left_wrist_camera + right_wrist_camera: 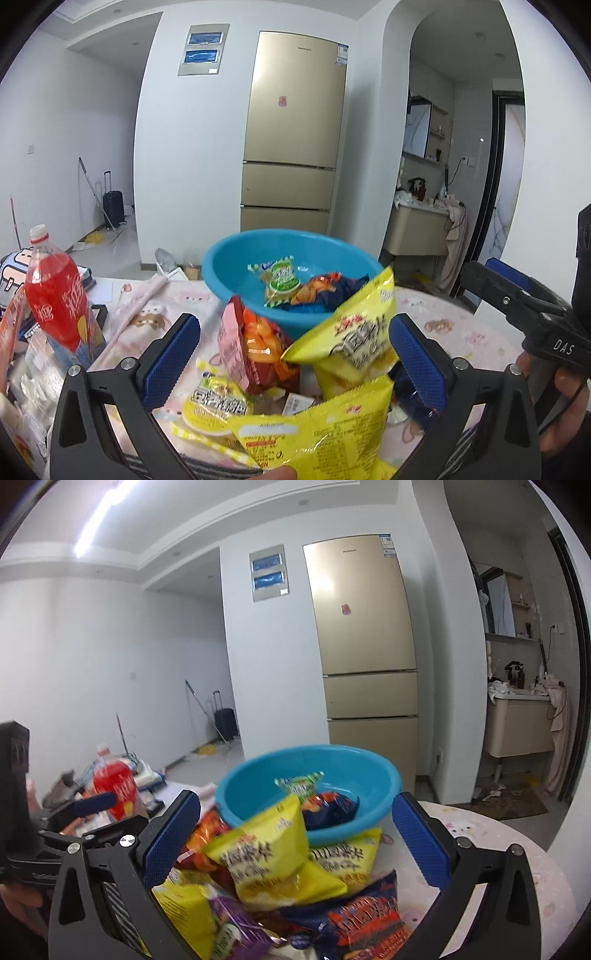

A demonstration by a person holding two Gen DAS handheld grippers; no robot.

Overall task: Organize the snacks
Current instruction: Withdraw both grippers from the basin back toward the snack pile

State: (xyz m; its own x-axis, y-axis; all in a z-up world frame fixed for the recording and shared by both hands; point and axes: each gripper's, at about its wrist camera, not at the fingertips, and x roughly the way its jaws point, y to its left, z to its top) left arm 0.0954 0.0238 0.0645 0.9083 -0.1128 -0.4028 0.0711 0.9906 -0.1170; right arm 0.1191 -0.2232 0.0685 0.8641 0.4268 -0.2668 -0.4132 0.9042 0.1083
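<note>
A blue plastic basin [236,266] [373,771] stands on the table and holds a green-and-white packet [282,280] [303,782] and an orange-and-navy packet [325,291] [328,808]. A heap of snack bags lies in front of it: yellow bags [354,343] [266,853], a red-and-pink bag [251,350] and a dark blue bag [362,919]. My left gripper [295,358] is open above the heap, its pads on either side of the bags. My right gripper [295,842] is open above the heap, touching nothing. Each gripper shows at the edge of the other's view.
A red drink bottle [55,299] [114,786] stands at the table's left among clutter. The table has a pink patterned cloth [461,317] [517,853]. A gold fridge [295,129] and a washbasin cabinet [517,723] stand behind.
</note>
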